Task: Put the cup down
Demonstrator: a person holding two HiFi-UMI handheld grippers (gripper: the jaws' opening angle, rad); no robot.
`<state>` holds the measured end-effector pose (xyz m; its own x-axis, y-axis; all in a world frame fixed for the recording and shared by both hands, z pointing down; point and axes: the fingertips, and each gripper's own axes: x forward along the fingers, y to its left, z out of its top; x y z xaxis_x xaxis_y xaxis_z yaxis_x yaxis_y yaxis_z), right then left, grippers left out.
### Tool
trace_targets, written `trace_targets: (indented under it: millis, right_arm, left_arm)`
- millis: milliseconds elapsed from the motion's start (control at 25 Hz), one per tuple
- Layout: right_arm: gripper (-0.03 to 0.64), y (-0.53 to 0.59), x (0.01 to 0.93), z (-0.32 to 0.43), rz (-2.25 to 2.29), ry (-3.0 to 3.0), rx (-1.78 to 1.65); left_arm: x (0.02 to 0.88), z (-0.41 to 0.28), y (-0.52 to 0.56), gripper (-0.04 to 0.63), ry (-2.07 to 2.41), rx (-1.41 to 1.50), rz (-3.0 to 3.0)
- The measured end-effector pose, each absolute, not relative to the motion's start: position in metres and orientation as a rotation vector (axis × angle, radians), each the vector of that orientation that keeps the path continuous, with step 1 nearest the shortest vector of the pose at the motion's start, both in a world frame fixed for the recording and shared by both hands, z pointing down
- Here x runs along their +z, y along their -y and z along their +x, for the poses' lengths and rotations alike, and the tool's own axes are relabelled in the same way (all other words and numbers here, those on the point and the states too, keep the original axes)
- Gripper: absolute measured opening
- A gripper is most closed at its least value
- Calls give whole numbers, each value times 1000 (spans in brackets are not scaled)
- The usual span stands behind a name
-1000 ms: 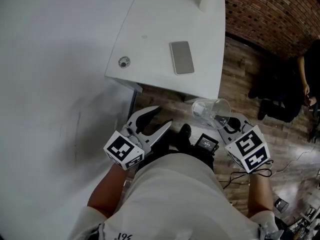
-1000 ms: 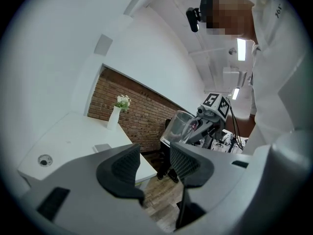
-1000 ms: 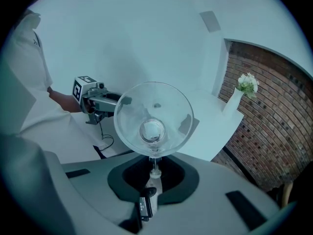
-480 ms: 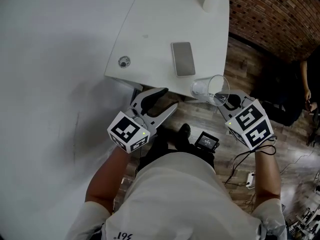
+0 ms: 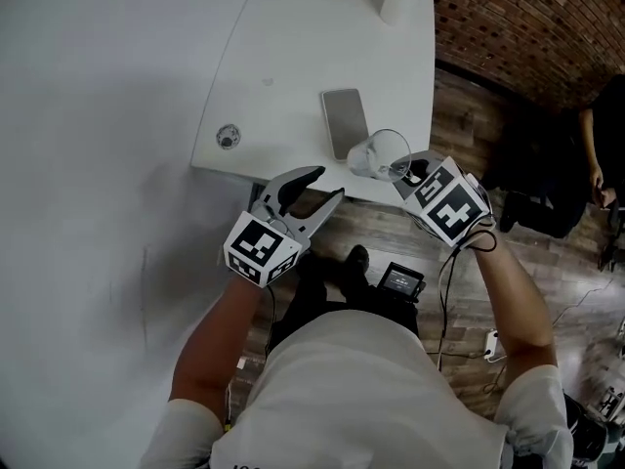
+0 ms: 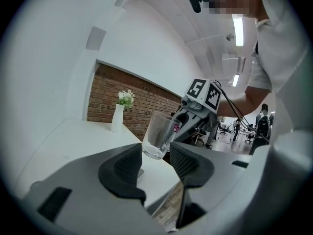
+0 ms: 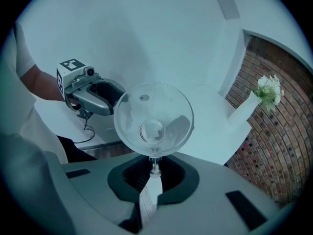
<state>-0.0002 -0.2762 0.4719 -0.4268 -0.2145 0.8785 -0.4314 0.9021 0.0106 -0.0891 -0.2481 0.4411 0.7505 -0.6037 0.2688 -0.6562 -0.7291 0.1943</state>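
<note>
Seeing a clear glass cup (image 5: 379, 154), smooth, thin-walled, tapering to a thicker round base, pinched by the rim in the right gripper (image 5: 405, 169). Jaws there nearly together, ribbed dark pads clamped on either side of the glass wall, plain in the right gripper view at the cup (image 7: 154, 119) and right gripper (image 7: 154, 173). Cup tilted, mouth toward that gripper, base toward the white table (image 5: 293, 57), over the table's near edge just beside the phone (image 5: 344, 123). Can't tell if the base touches the top; looks off it in the left gripper view, cup (image 6: 159, 135). Phone: flat grey slab, rounded corners, lying face-flat. Table: matte white, smooth, curved on the left side, with a small round metal fitting (image 5: 228, 136) set in it. Far end: slim white vase (image 6: 117, 117), narrow neck, with pale flowers (image 6: 126, 98), in front of a rough red brick wall (image 5: 518, 27). Left gripper (image 5: 322, 186) over the wood-plank floor (image 5: 391, 233) just off the table's near edge, grey moulded jaws spread wide, nothing between the textured pads, left gripper (image 6: 156, 163); cup only in line with the gap, further off. Black-and-white marker cube on each gripper.
</note>
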Motion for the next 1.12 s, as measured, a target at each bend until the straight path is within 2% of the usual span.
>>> trace_targets:
  millis: [360,1120]
  right_arm:
    - [26,302,524,-6,438,1933,283]
    - [26,353,588,-8,448,1829,194]
  left_arm:
    - [494,-87,269,181,977,398,2624]
    - [530,-77,294,181,954,446,2565]
